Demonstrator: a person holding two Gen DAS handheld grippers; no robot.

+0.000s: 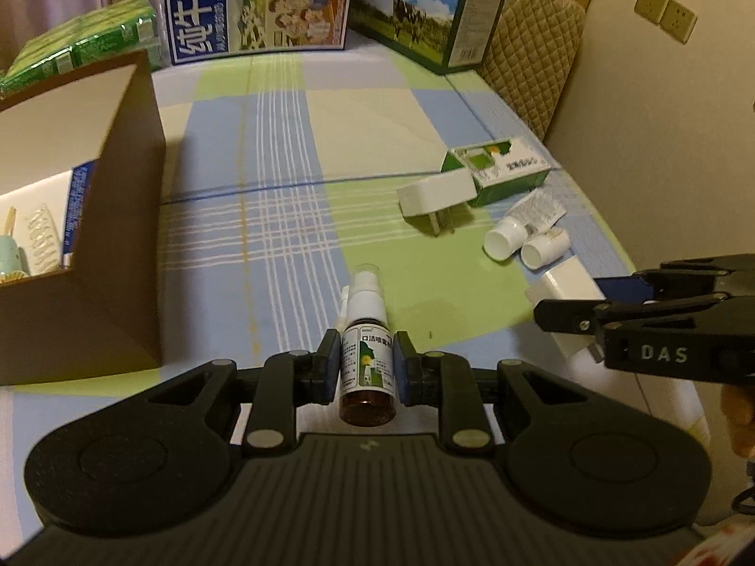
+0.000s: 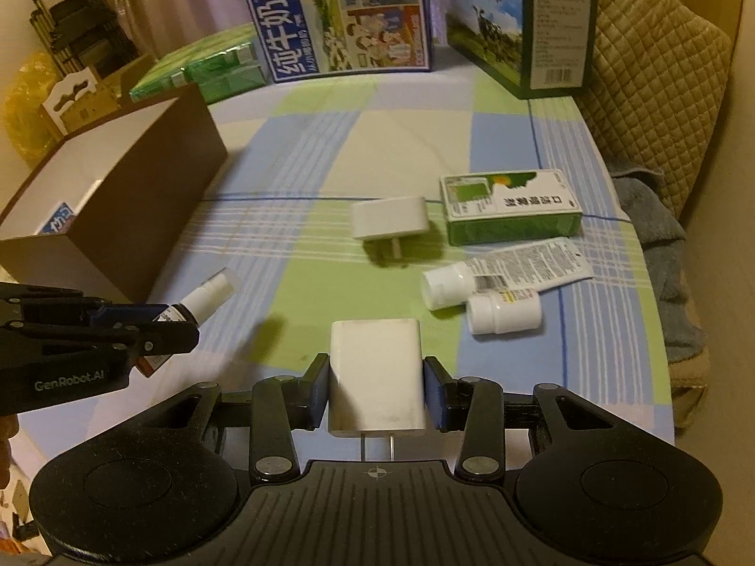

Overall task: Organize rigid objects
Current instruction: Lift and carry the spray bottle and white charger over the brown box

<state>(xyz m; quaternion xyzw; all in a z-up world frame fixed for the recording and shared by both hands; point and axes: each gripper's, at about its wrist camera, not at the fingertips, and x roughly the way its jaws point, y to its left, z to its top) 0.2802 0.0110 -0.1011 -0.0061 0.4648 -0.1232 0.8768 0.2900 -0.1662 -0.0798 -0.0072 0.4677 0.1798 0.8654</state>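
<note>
My left gripper (image 1: 367, 368) is shut on a small brown spray bottle (image 1: 367, 363) with a white nozzle, held above the checked cloth; the same left gripper (image 2: 155, 320) and bottle (image 2: 207, 295) show at the left of the right wrist view. My right gripper (image 2: 376, 389) is shut on a white plug adapter (image 2: 375, 377), prongs toward the camera; the right gripper (image 1: 608, 302) enters the left wrist view from the right. On the cloth lie another white adapter (image 2: 389, 224), a green and white carton (image 2: 509, 210), two white pill bottles (image 2: 446, 285) (image 2: 502, 313) and a tube (image 2: 542, 262).
A brown open box (image 1: 94, 217) stands at the left holding a comb, a hair clip and a blue-printed pack. Milk cartons (image 2: 339, 19) and green packs (image 2: 207, 70) line the far edge. A quilted chair back (image 2: 656, 75) and a wall with sockets (image 1: 665, 12) are at the right.
</note>
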